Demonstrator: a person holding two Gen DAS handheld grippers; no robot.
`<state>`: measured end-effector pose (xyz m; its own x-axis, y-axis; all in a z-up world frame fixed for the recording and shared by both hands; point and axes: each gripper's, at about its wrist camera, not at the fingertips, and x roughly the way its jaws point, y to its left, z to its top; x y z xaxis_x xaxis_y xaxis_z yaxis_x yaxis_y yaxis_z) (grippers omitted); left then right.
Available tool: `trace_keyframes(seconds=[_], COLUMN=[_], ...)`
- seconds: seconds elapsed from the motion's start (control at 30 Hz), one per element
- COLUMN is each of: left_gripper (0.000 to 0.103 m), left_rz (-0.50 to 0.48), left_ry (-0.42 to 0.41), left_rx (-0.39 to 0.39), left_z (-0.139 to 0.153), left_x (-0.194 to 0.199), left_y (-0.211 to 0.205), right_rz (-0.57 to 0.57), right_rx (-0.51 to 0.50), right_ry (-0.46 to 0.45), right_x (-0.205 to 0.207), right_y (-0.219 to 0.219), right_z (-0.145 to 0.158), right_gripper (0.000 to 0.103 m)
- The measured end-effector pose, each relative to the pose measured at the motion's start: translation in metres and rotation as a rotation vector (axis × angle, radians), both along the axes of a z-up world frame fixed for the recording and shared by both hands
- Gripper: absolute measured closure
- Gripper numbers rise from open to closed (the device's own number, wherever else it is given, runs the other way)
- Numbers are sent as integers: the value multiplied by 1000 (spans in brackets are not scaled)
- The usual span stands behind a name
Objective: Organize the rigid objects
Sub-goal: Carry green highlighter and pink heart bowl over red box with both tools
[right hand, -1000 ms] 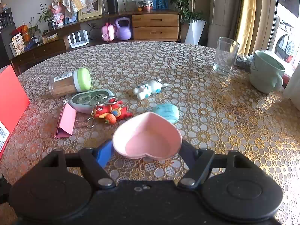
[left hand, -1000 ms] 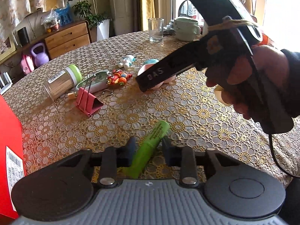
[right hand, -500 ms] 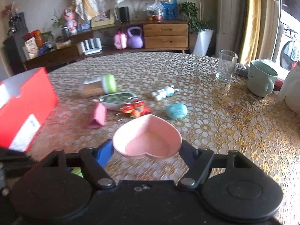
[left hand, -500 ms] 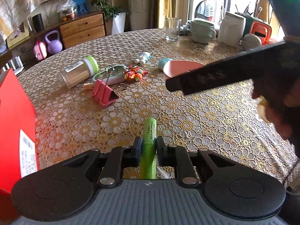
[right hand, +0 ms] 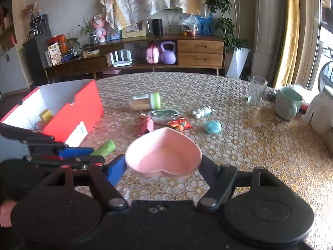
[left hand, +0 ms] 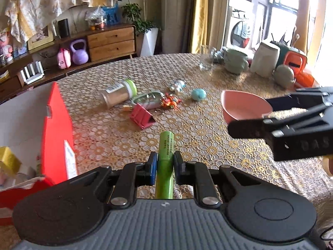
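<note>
1. Green marker, pinched by left gripper, is now lifted off the table; 1 s ago it was lying there.
2. Pink heart dish is clamped in right gripper, also airborne.
3. Red box w/ open top is now seen at left, likely the drop spot.
4. Jar, binder clip, toys are left on the table; path to the box looks unblocked.

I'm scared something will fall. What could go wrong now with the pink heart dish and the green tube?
The pink heart dish is pinched only at its sides by the right gripper, so it might tip or slip. The green tube sticks far out of the left gripper and could bump the red box wall going in.
</note>
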<state>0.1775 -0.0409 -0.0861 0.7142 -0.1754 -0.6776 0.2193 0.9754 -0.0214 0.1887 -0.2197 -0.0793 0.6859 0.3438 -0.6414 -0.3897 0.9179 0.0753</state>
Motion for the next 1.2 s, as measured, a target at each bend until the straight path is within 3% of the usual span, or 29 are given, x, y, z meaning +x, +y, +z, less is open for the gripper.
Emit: trace_keyframes(seconds=[0.53, 1.0, 1.2], left_gripper=[87, 87, 87], left_rz=[110, 242, 320], left_ry=[-40, -74, -79], left_rx=[-45, -46, -8], left_z=[54, 72, 71], left_x=[-32, -42, -34], left_y=[67, 156, 205], right_rz=[93, 230, 263], right_rx=[11, -33, -60], right_ry=[-31, -42, -51], right_x=[-32, -28, -19], right_y=[54, 146, 181], right_z=[48, 54, 51], right_gripper=[28, 28, 28])
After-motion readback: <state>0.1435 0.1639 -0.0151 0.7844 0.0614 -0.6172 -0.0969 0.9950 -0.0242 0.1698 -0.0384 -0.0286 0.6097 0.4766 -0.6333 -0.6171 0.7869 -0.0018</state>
